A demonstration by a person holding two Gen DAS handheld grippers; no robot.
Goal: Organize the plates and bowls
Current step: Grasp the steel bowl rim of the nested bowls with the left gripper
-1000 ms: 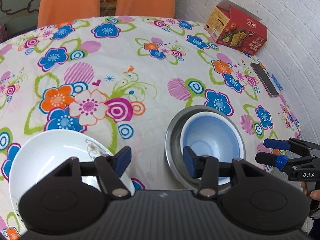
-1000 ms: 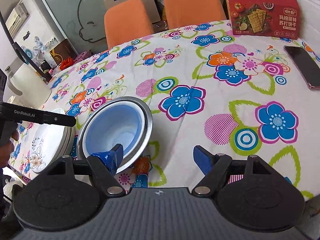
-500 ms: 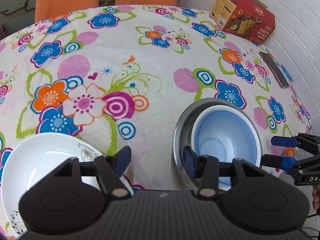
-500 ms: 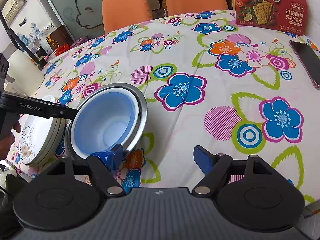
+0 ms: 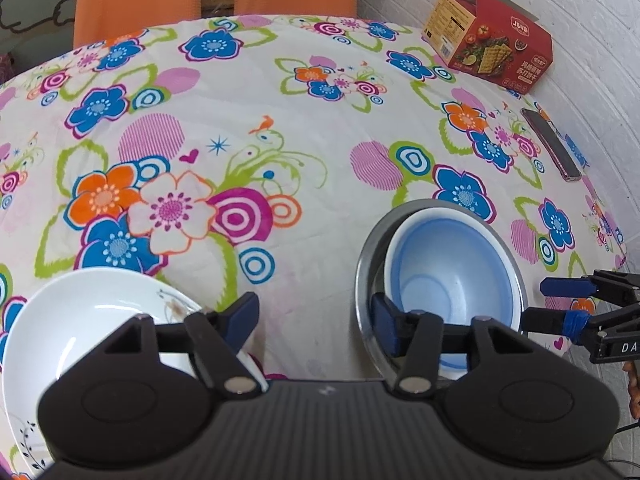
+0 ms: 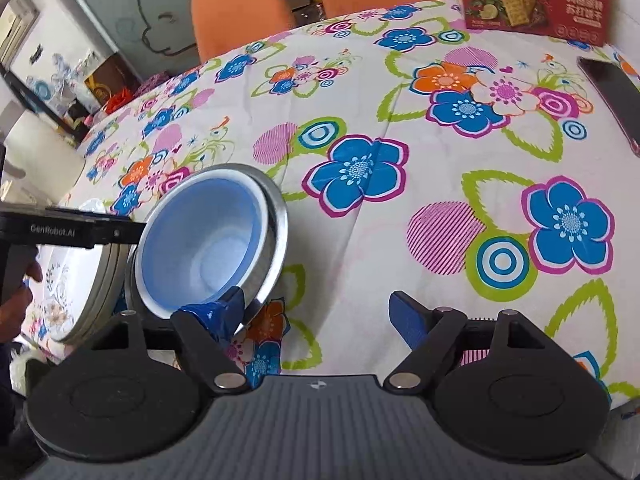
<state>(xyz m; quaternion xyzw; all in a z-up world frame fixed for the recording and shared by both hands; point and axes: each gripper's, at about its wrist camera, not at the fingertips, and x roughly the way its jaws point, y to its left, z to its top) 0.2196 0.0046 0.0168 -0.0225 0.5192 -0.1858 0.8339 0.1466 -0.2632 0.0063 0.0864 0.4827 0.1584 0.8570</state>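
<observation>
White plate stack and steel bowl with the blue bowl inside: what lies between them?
Only flowered tablecloth separates white plate stack from steel bowl, per left wrist view.

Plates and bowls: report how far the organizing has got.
Done: the blue bowl sits nested in the steel bowl, and the white plates are stacked beside it. In hand: nothing; the left gripper and right gripper are both open. Left: apparently nothing.

A red cracker box [image 5: 490, 36] is sitting at the far edge of the floral tablecloth [image 5: 248, 128], a dark phone [image 5: 551, 149] is lying nearby, and two orange chairs [image 6: 240, 4] are standing behind
</observation>
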